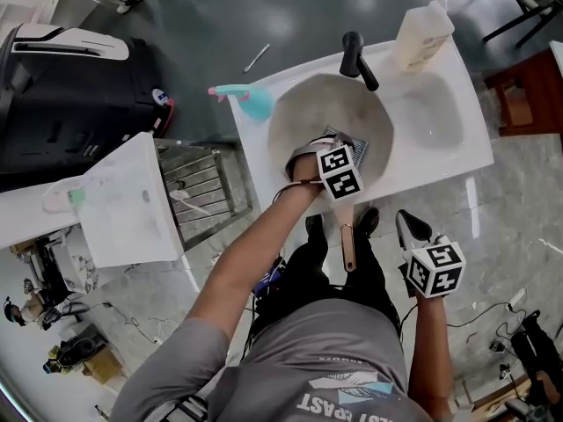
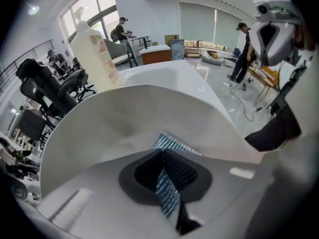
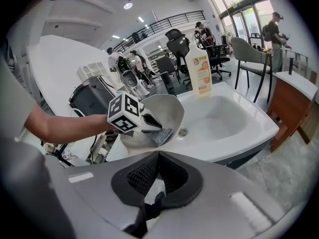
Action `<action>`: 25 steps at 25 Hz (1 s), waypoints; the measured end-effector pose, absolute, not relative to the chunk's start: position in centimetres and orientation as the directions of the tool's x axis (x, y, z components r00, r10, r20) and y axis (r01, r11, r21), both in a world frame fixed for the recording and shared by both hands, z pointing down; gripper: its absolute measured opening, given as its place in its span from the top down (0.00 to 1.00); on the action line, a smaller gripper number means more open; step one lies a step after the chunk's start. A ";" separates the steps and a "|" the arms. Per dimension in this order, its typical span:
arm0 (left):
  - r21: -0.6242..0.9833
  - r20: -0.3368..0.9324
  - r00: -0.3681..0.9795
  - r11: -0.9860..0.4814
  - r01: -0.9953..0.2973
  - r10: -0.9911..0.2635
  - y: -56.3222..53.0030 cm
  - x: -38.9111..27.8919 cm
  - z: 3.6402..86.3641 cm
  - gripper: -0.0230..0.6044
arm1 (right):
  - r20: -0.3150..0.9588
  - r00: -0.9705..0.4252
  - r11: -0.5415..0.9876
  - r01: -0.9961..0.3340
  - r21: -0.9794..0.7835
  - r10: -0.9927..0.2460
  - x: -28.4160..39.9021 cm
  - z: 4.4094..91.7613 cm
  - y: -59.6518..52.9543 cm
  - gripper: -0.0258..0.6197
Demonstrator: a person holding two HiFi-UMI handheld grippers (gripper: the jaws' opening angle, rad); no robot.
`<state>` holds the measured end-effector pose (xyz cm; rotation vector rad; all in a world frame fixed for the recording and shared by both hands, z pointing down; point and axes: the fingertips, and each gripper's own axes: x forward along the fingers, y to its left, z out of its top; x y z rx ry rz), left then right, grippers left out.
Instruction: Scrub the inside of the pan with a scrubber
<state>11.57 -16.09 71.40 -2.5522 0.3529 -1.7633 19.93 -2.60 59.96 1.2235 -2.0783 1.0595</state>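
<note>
- Your left gripper (image 2: 162, 152) has its jaws clamped on the mesh scrubber (image 2: 172, 142). The silvery-blue pad runs down between the two black pads, and a corner of it sticks out past the tips
- That free corner lies against the pale inside of the pan (image 1: 317, 112), low on the side nearest you, just beyond where the handle (image 1: 348, 244) joins
- The pan sits in the left part of the white sink (image 1: 462, 143). It is tilted, with its open side turned toward you, and the handle reaches out over the front rim toward your legs
- Your right gripper (image 3: 158, 156) has its jaws together with nothing pinched at the tips. Something dark shows low in the gap behind them, and I can't tell what it is
- That gripper hangs in front of the sink, to the right of the handle and clear of it, pointing toward the basin
- A black tap (image 1: 356, 55) stands on the back rim just behind the pan, and a pale soap bottle (image 1: 422, 33) stands to its right
- A teal thing (image 1: 244, 99) with a pink tip lies at the sink's back left corner
</note>
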 end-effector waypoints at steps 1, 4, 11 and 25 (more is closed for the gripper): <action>-0.139 0.924 0.337 -0.979 -0.152 -0.183 -15.4 11.8 71.6 0.95 | 0.733 -0.469 0.292 -0.882 -0.369 -0.492 19.9 60.0 -2.6 0.96; -0.134 0.927 0.336 -0.983 -0.125 -0.169 -14.0 11.6 71.8 0.95 | 0.734 -0.470 0.295 -0.882 -0.368 -0.491 19.9 60.0 -2.6 0.96; -0.136 0.926 0.330 -0.978 -0.159 -0.182 -13.0 9.2 71.4 0.95 | 0.734 -0.481 0.312 -0.875 -0.369 -0.480 18.9 60.1 -2.6 0.96; -0.223 0.952 0.193 -0.970 -0.091 -0.237 -12.8 2.3 70.6 0.95 | 0.734 -0.492 0.343 -0.867 -0.362 -0.468 17.0 59.6 -1.8 0.96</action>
